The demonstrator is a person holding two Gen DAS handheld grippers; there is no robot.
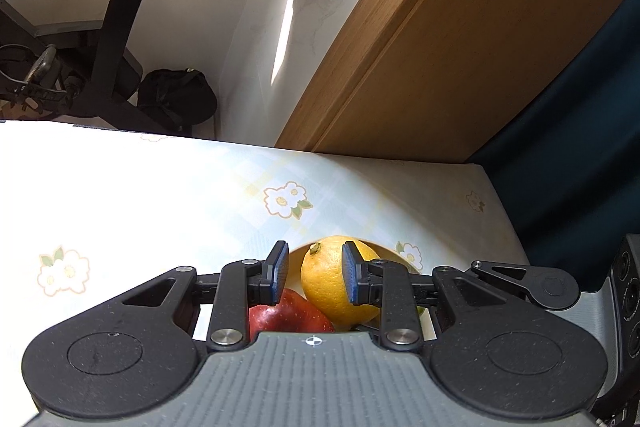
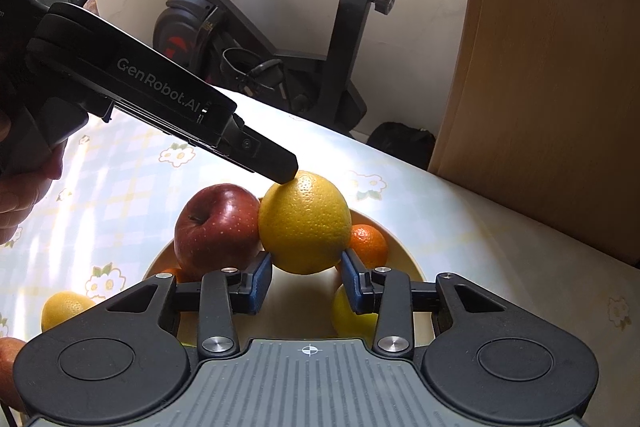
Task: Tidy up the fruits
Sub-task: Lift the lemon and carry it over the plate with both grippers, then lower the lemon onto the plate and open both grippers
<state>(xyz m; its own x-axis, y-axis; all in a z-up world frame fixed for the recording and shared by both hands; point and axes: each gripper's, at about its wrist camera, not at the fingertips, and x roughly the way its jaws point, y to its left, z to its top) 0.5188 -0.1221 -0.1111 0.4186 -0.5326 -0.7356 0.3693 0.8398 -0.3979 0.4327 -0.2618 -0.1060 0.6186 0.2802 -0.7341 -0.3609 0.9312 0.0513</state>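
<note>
Two-gripper moment over the bowl (image 2: 404, 259) on the flower-print surface (image 2: 500, 227). Big yellow citrus (image 2: 304, 227) sits in the bowl, touching the red apple (image 2: 218, 227) on its left in the right wrist view, small orange (image 2: 370, 245) tucked behind on its right.

Left gripper (image 1: 314, 273): jaws nearly together, and its tip rests on top of the citrus in the right wrist view. From its own camera the right-hand pad (image 1: 352, 277) overlaps the fruit's edge; whether it pinches anything or just presses, I can't tell.

Right gripper (image 2: 306, 283): jaws apart, straddling the underside of the citrus. Pads look at or just off the skin; no clear clamp visible yet.

My read of the step: secure the citrus with the right jaws while the left steadies it from above.
- Seat pads either side of the widest part, not low on the curve, or it squirts out upward.
- Keep the left tip's pressure light.
- Watch the apple: it leans on the citrus and may roll.

Hard to see:
- Bowl floor, hidden by the right gripper body.
- Another yellow fruit (image 2: 352, 315) behind the right jaw, only partly shown.
- Yellow fruit (image 2: 66, 309) at lower left, outside the bowl, cropped.
- Surface washed out by glare.
</note>
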